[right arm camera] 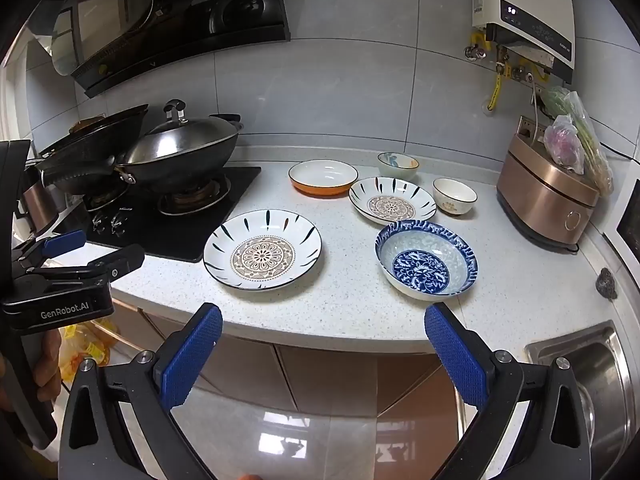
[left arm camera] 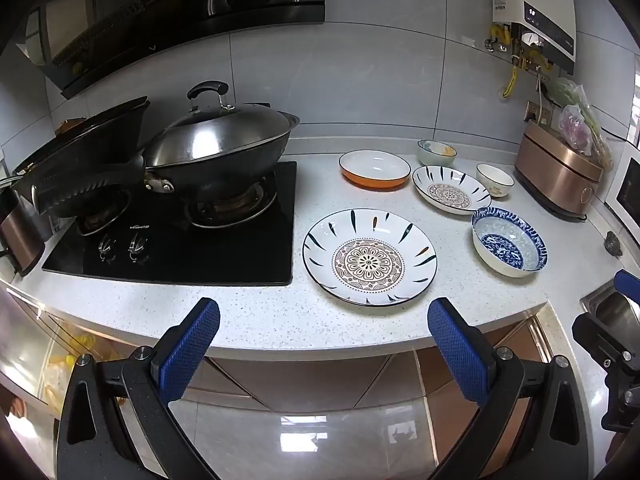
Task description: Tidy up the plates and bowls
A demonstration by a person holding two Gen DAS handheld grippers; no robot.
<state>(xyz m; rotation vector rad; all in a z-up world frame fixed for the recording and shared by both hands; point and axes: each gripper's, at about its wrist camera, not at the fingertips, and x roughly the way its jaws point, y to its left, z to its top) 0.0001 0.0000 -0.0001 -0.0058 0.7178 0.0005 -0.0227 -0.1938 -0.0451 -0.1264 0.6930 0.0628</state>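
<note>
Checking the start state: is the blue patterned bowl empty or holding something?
Empty. The blue patterned bowl sits upright on the counter, its floral base fully visible.

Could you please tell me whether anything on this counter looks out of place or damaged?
No dish looks chipped or spilled. The one oddity is a small dark grey rock-like lump sitting alone on the speckled white countertop, right of the blue-and-white patterned bowl.

Both cameras sit low, just off the front edge of the white speckled surface (left arm camera: 360, 320), looking across it at the grey tiled wall (right arm camera: 340, 92). The right camera sits further right. Both see the same dishes.
</note>
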